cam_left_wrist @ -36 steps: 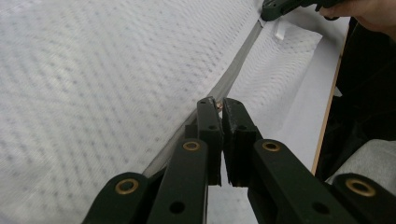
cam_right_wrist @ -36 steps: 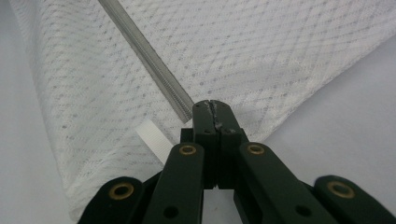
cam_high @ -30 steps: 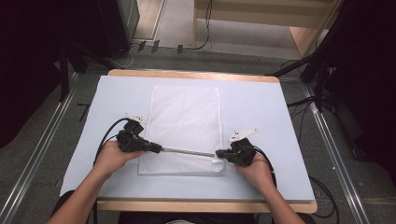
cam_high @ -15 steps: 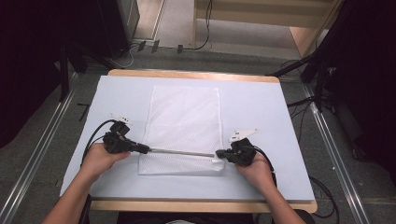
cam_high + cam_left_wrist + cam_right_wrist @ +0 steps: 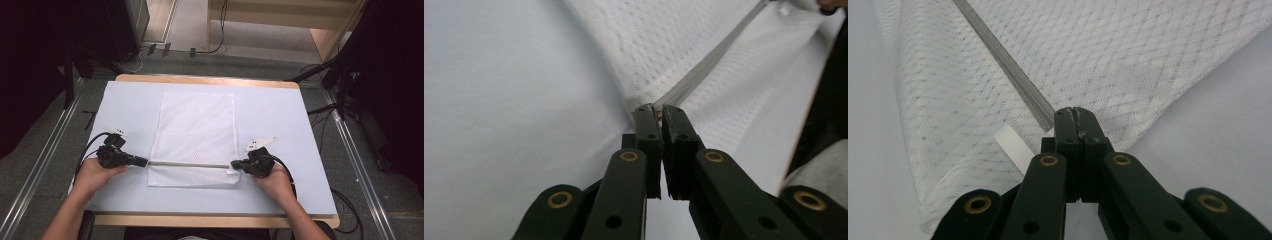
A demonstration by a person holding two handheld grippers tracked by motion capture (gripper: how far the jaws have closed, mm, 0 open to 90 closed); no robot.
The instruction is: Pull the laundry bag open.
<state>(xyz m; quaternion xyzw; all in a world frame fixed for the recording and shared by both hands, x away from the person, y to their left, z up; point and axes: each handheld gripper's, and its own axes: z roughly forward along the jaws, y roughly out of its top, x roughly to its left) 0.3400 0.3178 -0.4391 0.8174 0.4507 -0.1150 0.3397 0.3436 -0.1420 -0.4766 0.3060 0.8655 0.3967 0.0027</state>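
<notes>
A white mesh bag [image 5: 197,130] lies flat in the middle of the table. Its grey zipper [image 5: 190,164] runs straight across near the front edge. My left gripper [image 5: 145,161] is at the zipper's left end, by the bag's left edge, shut on the zipper pull. The left gripper view has the jaws [image 5: 657,107] pinched together, with the zipper [image 5: 709,62] stretching away from them. My right gripper [image 5: 235,164] is shut on the bag's right end, where the zipper [image 5: 1003,60] stops; a white tab [image 5: 1013,145] sticks out beside its jaws [image 5: 1075,111].
The bag rests on a pale mat [image 5: 290,120] covering a wooden table whose front edge [image 5: 210,220] is near the person. Black cables trail from both grippers. Metal rails [image 5: 30,190] and dark equipment flank the table.
My left gripper has slid left along the zipper line to the bag's left edge, and the grey line behind it has grown longer. The right gripper and the bag's right end have stayed put.
</notes>
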